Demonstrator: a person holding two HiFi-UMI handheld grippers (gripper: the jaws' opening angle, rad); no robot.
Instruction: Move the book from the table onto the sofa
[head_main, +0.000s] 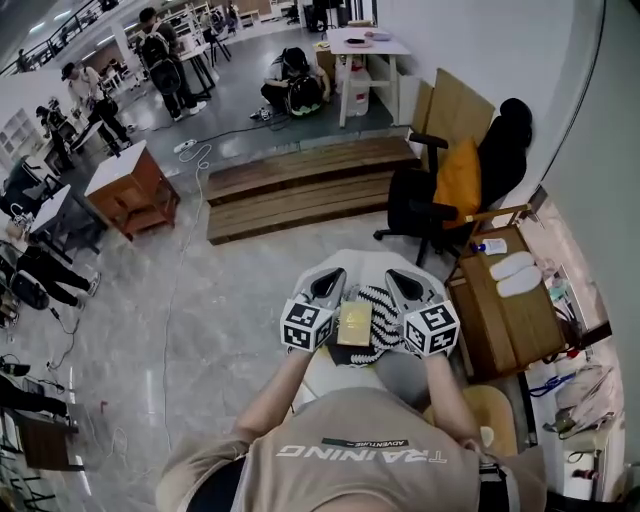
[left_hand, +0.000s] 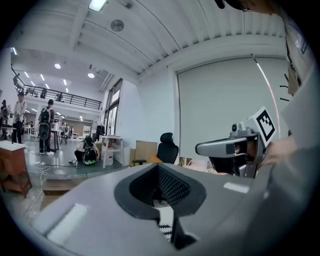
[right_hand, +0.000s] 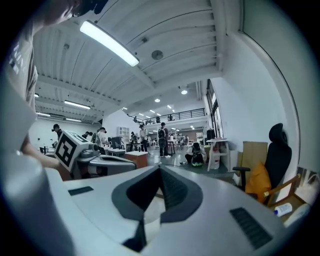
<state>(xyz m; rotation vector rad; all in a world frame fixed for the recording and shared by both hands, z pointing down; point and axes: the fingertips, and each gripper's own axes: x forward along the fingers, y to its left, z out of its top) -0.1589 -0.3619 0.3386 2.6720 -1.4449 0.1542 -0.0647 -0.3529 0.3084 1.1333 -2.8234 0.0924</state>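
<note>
The left gripper (head_main: 328, 281) and the right gripper (head_main: 401, 281) are held side by side, both pointing forward. Each has its jaws closed tip to tip, and I see nothing caught between them. The book (head_main: 354, 322), with a yellowish cover, is in the narrow space between the two grippers, near their marker cubes and behind the jaw tips. It is beside a black-and-white striped thing (head_main: 381, 312), above a pale grey rounded surface (head_main: 350, 262).
</note>
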